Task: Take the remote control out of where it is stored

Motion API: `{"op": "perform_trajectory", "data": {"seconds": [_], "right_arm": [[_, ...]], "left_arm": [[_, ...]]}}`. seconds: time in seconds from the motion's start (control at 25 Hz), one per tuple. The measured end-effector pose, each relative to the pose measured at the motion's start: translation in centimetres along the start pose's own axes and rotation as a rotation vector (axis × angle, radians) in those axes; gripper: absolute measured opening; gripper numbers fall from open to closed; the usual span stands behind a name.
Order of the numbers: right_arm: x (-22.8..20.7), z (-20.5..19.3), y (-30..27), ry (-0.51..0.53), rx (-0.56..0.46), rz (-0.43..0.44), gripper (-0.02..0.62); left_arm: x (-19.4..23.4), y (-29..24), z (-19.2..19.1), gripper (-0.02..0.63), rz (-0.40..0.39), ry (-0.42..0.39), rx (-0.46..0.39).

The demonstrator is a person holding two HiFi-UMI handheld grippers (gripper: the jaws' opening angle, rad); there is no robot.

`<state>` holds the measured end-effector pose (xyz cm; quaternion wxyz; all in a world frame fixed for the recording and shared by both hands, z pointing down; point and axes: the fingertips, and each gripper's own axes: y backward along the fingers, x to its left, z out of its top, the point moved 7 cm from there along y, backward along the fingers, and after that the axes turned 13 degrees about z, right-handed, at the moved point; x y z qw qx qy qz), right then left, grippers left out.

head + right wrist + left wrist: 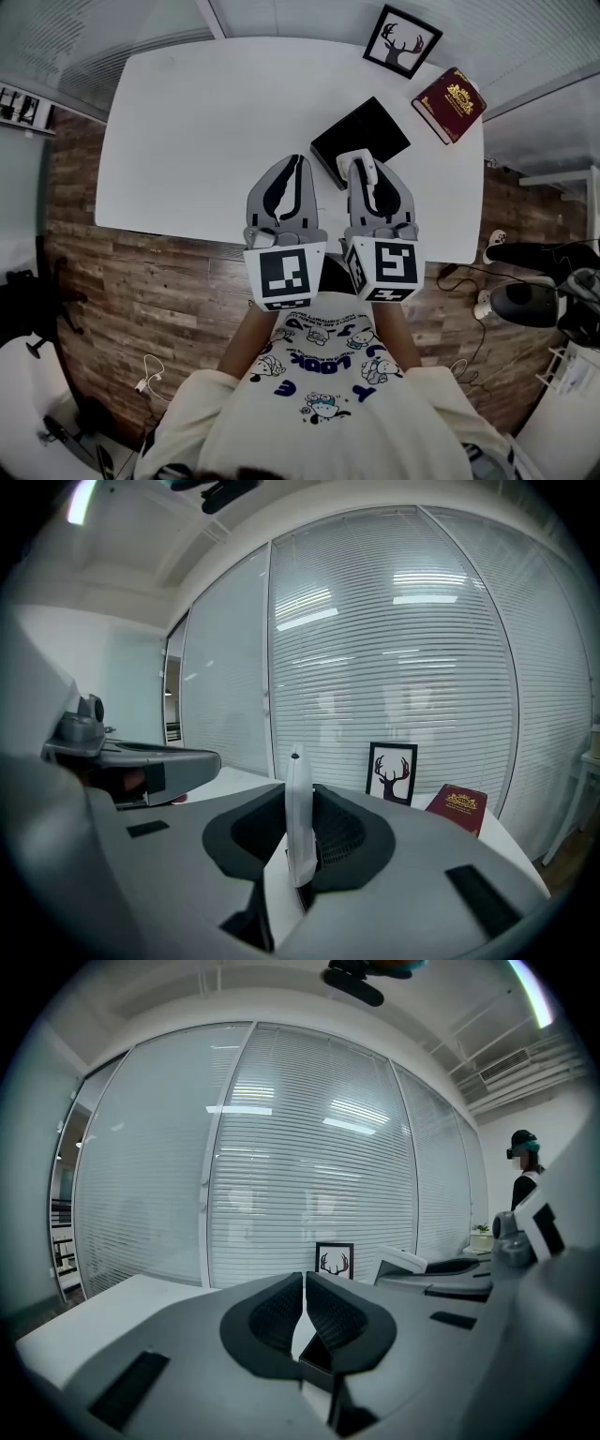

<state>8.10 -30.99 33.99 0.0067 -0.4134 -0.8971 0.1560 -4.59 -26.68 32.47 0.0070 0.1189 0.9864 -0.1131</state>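
A white remote control (pixel 357 166) sits pinched between the jaws of my right gripper (pixel 364 169), above the near edge of a flat black box (pixel 367 129) on the white table (pixel 206 122). From the right gripper view the remote (pixel 298 813) stands edge-on, upright, with both pads pressed on it. My left gripper (pixel 297 162) hovers just left of the right one, over the table's front part. Its jaws meet at the tips with nothing between them in the left gripper view (pixel 305 1286). That view also catches the remote (pixel 401 1262) at the right.
A framed deer picture (pixel 402 41) leans at the table's back right, with a red book (pixel 449 104) beside it. Glass walls with blinds enclose the far side. A person (pixel 523 1171) stands far off to the right. Cables and shoes lie on the wooden floor at the right.
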Motion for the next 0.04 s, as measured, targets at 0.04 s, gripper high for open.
{"op": "perform_trajectory", "data": {"seconds": [0.04], "right_arm": [[0.04,0.01,0.01,-0.001,0.0,0.0,0.083]], "left_arm": [[0.01,0.01,0.0,0.026,-0.001,0.0,0.0]]}}
